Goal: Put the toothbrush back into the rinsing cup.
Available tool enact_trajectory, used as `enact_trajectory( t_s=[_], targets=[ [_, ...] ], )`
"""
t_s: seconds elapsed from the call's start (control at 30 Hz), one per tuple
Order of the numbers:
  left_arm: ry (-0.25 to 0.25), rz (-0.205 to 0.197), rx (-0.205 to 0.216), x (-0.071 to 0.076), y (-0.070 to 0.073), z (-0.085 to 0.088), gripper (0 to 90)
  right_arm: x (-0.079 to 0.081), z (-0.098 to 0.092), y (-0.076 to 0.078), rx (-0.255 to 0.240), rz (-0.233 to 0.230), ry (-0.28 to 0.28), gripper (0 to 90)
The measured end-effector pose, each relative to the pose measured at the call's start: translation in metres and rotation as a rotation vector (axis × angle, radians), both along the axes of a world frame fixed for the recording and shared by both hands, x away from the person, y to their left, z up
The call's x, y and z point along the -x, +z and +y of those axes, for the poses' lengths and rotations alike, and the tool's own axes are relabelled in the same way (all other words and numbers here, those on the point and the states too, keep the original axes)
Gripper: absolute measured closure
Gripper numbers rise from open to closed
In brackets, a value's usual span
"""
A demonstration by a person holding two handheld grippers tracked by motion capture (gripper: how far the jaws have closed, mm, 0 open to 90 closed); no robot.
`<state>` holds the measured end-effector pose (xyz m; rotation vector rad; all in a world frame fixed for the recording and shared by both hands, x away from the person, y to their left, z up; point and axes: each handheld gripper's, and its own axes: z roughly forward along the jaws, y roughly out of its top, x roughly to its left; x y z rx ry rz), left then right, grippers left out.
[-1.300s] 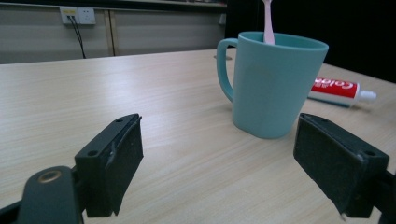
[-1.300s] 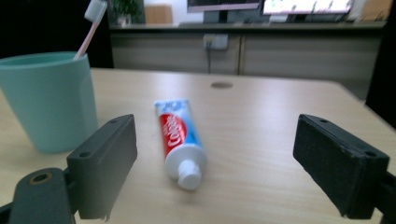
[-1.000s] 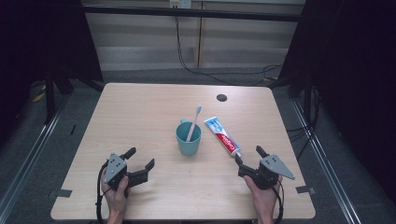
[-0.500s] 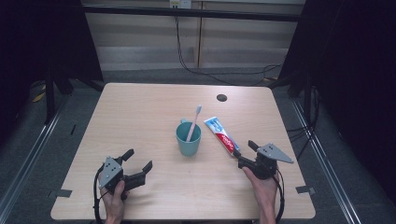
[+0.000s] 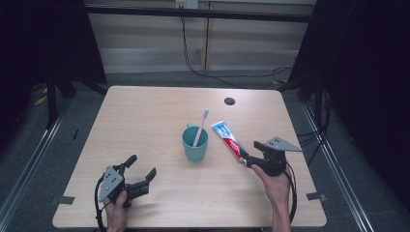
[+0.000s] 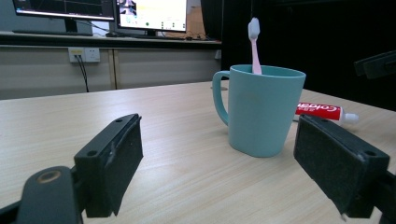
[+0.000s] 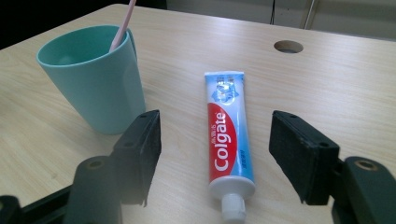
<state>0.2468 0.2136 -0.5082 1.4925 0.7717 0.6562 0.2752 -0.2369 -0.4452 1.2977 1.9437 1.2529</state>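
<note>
My right hand-held gripper (image 5: 249,155) hangs just over the cap end of the toothpaste tube (image 7: 229,135), and its jaws have just been closing in, but they stand half open with a gap on each side, so nothing is held yet. The tube lies flat on the tabletop (image 5: 154,116), to the right of the green cup (image 5: 195,143). Its long side runs from the near right, where the white cap is, to the far left, where the flat end is. In the right gripper view the tube sits between my two black pads and points straight away from me, so the pads would meet it across its short side near the cap. My right hand is much nearer to it than my left. The red part of the tube says "Colgate" in white letters. A pink toothbrush (image 5: 200,127) stands in the cup. My left hand-held gripper (image 5: 143,168) rests low at the near left with its jaws wide and empty.
</note>
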Motion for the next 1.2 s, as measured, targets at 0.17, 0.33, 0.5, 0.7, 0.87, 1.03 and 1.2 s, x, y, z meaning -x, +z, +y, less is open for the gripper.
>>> enact_trajectory(
  t_s=[0.17, 0.33, 0.5, 0.7, 0.87, 1.03, 1.2],
  targets=[
    [0.000, 0.003, 0.007, 0.000, 0.000, 0.000, 15.6, -0.011, 0.003, 0.010, 0.037, 0.057, 0.021, 37.7],
    [-0.004, -0.004, -0.004, 0.001, 0.000, 0.000, 15.6, -0.022, 0.006, 0.020, 0.074, 0.107, 0.044, 39.5],
    [-0.006, -0.005, -0.004, 0.001, 0.000, -0.001, 15.6, -0.035, 0.006, 0.023, 0.095, 0.174, 0.050, 42.3],
    [0.011, -0.023, 0.012, 0.002, -0.001, 0.001, 15.6, -0.050, 0.006, 0.016, 0.117, 0.257, 0.072, 44.1],
    [0.005, -0.027, 0.012, 0.003, -0.001, 0.000, 15.6, -0.061, 0.008, 0.013, 0.110, 0.290, 0.082, 44.7],
    [0.007, -0.030, 0.010, 0.003, -0.001, 0.001, 15.6, -0.071, 0.011, 0.010, 0.118, 0.334, 0.090, 46.5],
    [0.008, -0.030, 0.006, 0.003, -0.001, 0.001, 15.6, -0.083, 0.012, 0.011, 0.124, 0.382, 0.078, 46.9]
  ],
)
